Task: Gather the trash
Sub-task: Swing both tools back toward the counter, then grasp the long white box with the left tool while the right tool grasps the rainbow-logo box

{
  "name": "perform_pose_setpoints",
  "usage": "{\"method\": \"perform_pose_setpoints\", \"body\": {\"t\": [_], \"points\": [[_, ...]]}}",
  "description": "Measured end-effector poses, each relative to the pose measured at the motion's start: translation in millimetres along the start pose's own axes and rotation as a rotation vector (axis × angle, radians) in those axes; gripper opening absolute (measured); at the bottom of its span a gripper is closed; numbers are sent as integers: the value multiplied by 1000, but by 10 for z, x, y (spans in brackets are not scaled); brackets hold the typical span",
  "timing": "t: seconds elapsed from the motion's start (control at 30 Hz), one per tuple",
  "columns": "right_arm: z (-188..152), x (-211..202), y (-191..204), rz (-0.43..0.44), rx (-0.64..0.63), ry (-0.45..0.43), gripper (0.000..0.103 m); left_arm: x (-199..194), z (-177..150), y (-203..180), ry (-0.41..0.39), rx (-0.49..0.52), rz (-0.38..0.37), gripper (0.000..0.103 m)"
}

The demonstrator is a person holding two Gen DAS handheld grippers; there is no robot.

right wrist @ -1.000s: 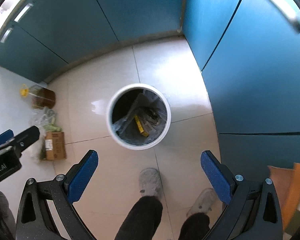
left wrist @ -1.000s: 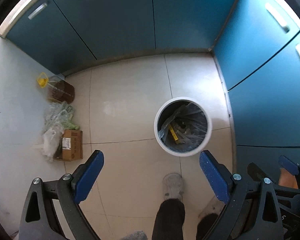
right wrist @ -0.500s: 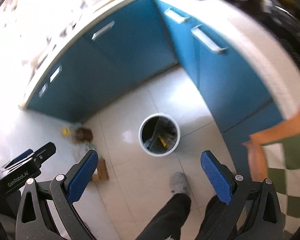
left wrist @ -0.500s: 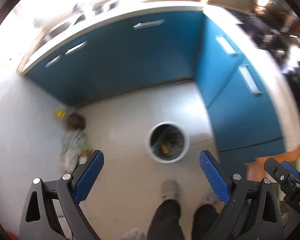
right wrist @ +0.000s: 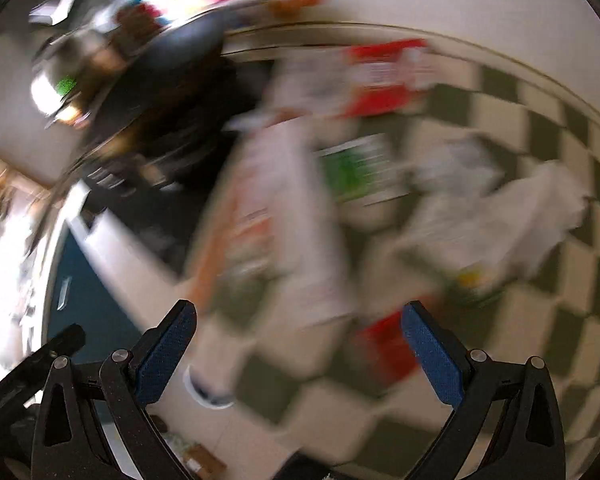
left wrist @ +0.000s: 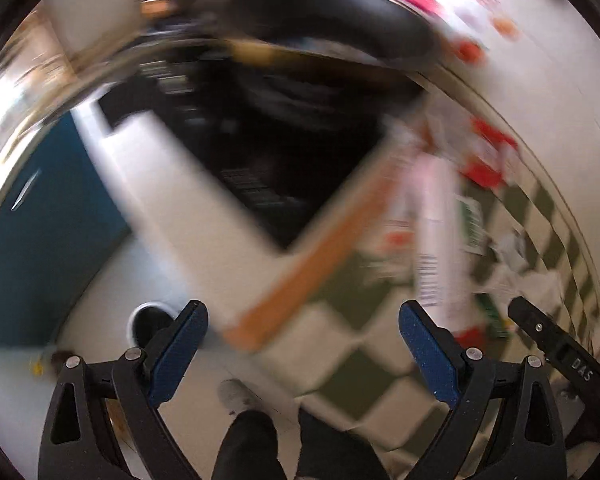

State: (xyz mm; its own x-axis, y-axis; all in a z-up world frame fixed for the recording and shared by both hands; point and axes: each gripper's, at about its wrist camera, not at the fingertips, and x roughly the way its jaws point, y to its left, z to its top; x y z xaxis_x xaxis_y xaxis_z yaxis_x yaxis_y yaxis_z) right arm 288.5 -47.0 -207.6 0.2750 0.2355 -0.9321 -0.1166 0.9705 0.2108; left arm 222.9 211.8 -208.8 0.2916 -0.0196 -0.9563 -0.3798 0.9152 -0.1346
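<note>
Both views are motion-blurred. My left gripper (left wrist: 302,344) is open and empty above the edge of a table with a green-and-white checked cloth (left wrist: 340,376). On the cloth lie a long white wrapper with a red end (left wrist: 436,232), red packets (left wrist: 488,152) and crumpled white paper (left wrist: 516,264). My right gripper (right wrist: 298,350) is open and empty over the same cloth (right wrist: 572,272), with the long white wrapper (right wrist: 288,216), a green packet (right wrist: 352,168), a red packet (right wrist: 384,76) and a crumpled white bag (right wrist: 500,220) ahead. The white bin (left wrist: 148,322) stands on the floor at lower left.
A black stove top (left wrist: 284,152) with a dark pan (left wrist: 324,20) sits beyond the table's orange edge (left wrist: 300,280). Blue cabinets (left wrist: 40,216) stand at left. The person's legs (left wrist: 252,440) are below. The other gripper's tip (left wrist: 556,344) shows at right.
Both grippers have swung up and to the right, from looking down at the bin on the floor to looking over the checked table with the trash. Both stayed open.
</note>
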Motion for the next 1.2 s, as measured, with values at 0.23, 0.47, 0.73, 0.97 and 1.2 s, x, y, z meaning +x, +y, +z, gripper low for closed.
{"method": "perform_pose_setpoints", "body": {"t": [0.23,0.47,0.73,0.97,1.2], "points": [[450,329,-757,-113,-106,77,103,1032,309,-1295,204,171,-16,97],[325,616,-673,-71,-286,178,103,1366,293,-1282,238,165,14,32],[125,1000,-301,-124,-556,270,100,1216,-99,-849,238,80,61,32],[285,999,-545,-66,-251,224,79,1399,-70,-988,265,87,85,34],[200,936,-449,-89,-257,160,79,1113,-147,-1062,170,142,73,31]]}}
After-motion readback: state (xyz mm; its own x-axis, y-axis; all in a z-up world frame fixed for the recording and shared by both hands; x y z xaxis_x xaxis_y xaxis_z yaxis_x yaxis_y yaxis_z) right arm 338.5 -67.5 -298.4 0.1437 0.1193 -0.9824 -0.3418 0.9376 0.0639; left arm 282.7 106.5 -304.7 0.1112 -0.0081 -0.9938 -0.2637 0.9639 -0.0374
